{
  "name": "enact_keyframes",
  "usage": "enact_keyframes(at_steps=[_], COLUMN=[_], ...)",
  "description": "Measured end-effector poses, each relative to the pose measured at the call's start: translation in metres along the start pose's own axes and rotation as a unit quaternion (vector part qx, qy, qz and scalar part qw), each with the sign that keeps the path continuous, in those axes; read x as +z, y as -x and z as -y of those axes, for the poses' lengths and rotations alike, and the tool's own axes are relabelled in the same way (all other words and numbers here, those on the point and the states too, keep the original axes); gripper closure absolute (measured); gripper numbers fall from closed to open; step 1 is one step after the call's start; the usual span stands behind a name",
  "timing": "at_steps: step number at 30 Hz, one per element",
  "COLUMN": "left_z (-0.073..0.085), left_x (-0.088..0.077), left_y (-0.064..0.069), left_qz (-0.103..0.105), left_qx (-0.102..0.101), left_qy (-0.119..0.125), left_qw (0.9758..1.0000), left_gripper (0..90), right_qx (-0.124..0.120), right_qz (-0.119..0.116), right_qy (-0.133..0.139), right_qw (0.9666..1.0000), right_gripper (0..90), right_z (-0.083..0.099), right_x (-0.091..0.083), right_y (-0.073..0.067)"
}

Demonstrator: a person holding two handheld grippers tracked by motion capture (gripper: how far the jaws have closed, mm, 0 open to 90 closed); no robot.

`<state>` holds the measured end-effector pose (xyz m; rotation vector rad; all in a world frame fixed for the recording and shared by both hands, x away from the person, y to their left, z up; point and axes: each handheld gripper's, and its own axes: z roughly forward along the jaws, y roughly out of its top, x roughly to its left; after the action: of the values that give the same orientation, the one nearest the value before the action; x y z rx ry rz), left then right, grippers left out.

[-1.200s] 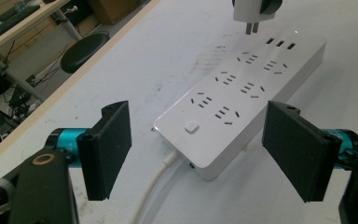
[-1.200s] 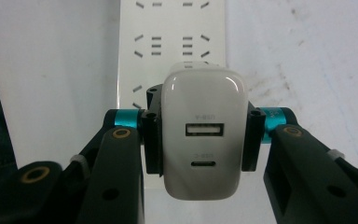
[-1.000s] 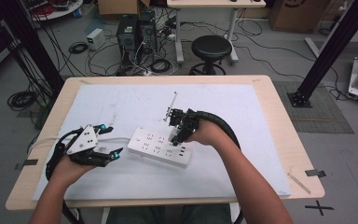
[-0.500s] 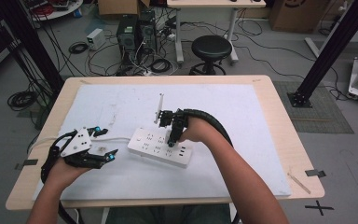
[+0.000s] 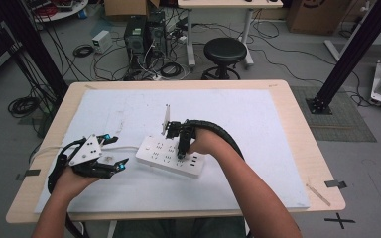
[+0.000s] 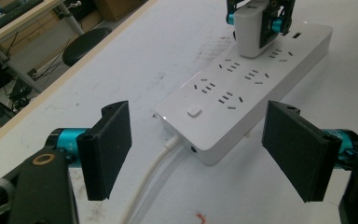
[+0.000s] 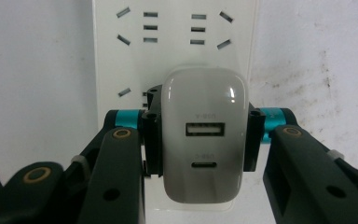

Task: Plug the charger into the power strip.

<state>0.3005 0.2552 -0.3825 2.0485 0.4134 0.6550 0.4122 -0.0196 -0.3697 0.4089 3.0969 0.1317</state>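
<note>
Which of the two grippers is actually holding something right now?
The right gripper, over the power strip: its jaws are clamped on the white USB charger. The left gripper stands open at the strip's cable end, holding nothing.

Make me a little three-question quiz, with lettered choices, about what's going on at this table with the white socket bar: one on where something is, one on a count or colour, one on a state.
1. Where is the white charger?
A. lying beside the power strip
B. held right over the power strip
C. on the stool

2. How many ports show on the charger's face?
A. one
B. two
C. four

3. How is the left tool?
A. open, holding nothing
B. shut on the cable
C. shut on the charger

Answers: 1 B, the right tool grips it above the strip's sockets. 2 B, the right gripper view shows a rectangular port and a smaller oval one below it. 3 A, its black pads stand wide apart, with the strip's end and white cable beyond them.
</note>
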Motion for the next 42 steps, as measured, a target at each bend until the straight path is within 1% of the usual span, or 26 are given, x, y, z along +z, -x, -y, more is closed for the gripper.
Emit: enact_keyframes(at_steps=[3,7,8,11,12,13,14,17,20,21,22,23,24,25,26,27,28,31,32,34,35,37,38,39,41,42], left_z=[-0.003,-0.005,-0.006,-0.004,-0.004,-0.003,-0.003,-0.002,-0.001,-0.001,-0.001,-0.001,-0.001,-0.001,-0.001,-0.002,-0.003,-0.007,-0.008,-0.010,-0.011,-0.012,-0.013,-0.013,-0.015,-0.015], left_x=[0.003,0.004,0.003,0.003,0.003,0.003,0.003,0.004,0.001,0.000,-0.001,-0.002,-0.003,-0.003,-0.004,-0.004,-0.004,-0.004,-0.004,-0.003,-0.003,-0.002,-0.002,-0.002,-0.002,-0.002], left_y=[0.000,-0.001,-0.001,-0.001,-0.001,-0.001,-0.001,0.000,-0.001,-0.002,-0.002,-0.003,-0.003,-0.003,-0.004,-0.004,-0.004,-0.003,-0.002,-0.001,-0.001,-0.002,-0.002,-0.002,-0.002,-0.002], left_qz=[0.001,0.000,0.000,0.000,-0.001,-0.001,-0.001,0.001,0.001,0.001,0.000,-0.001,-0.001,-0.002,-0.002,-0.002,-0.002,0.001,0.004,0.005,0.008,0.009,0.012,0.013,0.016,0.019], left_qx=[0.002,0.003,0.004,0.003,0.003,0.003,0.001,0.000,0.003,0.001,-0.001,0.001,0.000,0.000,-0.001,-0.001,-0.001,0.003,0.007,0.008,0.008,0.010,0.009,0.010,0.010,0.011], left_qy=[-0.002,-0.001,-0.001,-0.001,-0.004,-0.004,-0.003,-0.006,-0.009,-0.008,-0.007,-0.009,-0.008,-0.008,-0.007,-0.006,-0.004,-0.002,-0.002,0.000,0.002,0.002,0.005,0.007,0.008,0.010], left_qw=[1.0000,1.0000,1.0000,1.0000,1.0000,1.0000,1.0000,1.0000,1.0000,1.0000,1.0000,1.0000,1.0000,1.0000,1.0000,1.0000,1.0000,1.0000,1.0000,1.0000,0.9999,0.9999,0.9999,0.9998,0.9998,0.9997], left_gripper=[24.0,24.0,24.0,24.1,24.0,24.1,24.1,24.0,24.0,24.0,24.0,24.0,24.0,24.0,24.0,24.0,24.0,24.0,24.0,24.0,24.0,24.0,24.0,24.0,24.0,24.0], right_qx=[-0.001,-0.003,-0.003,-0.004,0.000,-0.003,-0.003,-0.002,0.003,0.004,0.012,0.021,0.019,0.030,0.038,0.040,0.042,0.056,0.060,0.070,0.075,0.087,0.086,0.095,0.104,0.108], right_qz=[0.000,0.012,0.012,0.010,0.012,0.014,0.012,0.010,-0.004,-0.007,-0.008,-0.010,-0.005,0.000,0.000,0.000,0.009,0.006,0.008,0.005,0.003,-0.003,0.000,-0.003,-0.007,-0.004], right_qy=[0.007,0.002,-0.003,-0.002,-0.006,-0.005,0.002,0.001,0.016,0.026,0.039,0.052,0.073,0.094,0.109,0.120,0.134,0.173,0.188,0.215,0.231,0.264,0.280,0.287,0.297,0.302], right_qw=[1.0000,0.9999,0.9999,0.9999,0.9999,0.9999,0.9999,0.9999,0.9999,0.9996,0.9991,0.9983,0.9972,0.9951,0.9933,0.9919,0.9900,0.9833,0.9804,0.9740,0.9701,0.9607,0.9562,0.9533,0.9492,0.9472], right_gripper=[63.7,63.7,63.8,63.7,63.7,63.6,63.6,63.1,60.7,53.6,49.0,48.4,44.3,41.6,41.6,40.2,37.8,36.6,36.0,31.7,31.4,28.7,28.2,28.2,26.0,25.2], right_z=[0.001,0.000,-0.001,-0.001,-0.001,-0.001,0.000,0.001,0.004,0.006,0.009,0.011,0.015,0.019,0.023,0.027,0.031,0.045,0.050,0.060,0.065,0.075,0.079,0.084,0.093,0.097], right_x=[0.001,0.002,0.005,0.005,0.005,0.005,0.006,0.005,0.005,0.005,0.003,-0.002,-0.006,-0.012,-0.017,-0.022,-0.026,-0.037,-0.039,-0.041,-0.042,-0.044,-0.043,-0.044,-0.043,-0.043], right_y=[0.000,-0.003,-0.004,-0.003,-0.004,-0.004,-0.003,-0.003,0.000,0.001,0.001,0.003,0.004,0.003,0.002,0.002,0.001,-0.001,-0.001,-0.002,-0.003,-0.005,-0.005,-0.006,-0.008,-0.009])
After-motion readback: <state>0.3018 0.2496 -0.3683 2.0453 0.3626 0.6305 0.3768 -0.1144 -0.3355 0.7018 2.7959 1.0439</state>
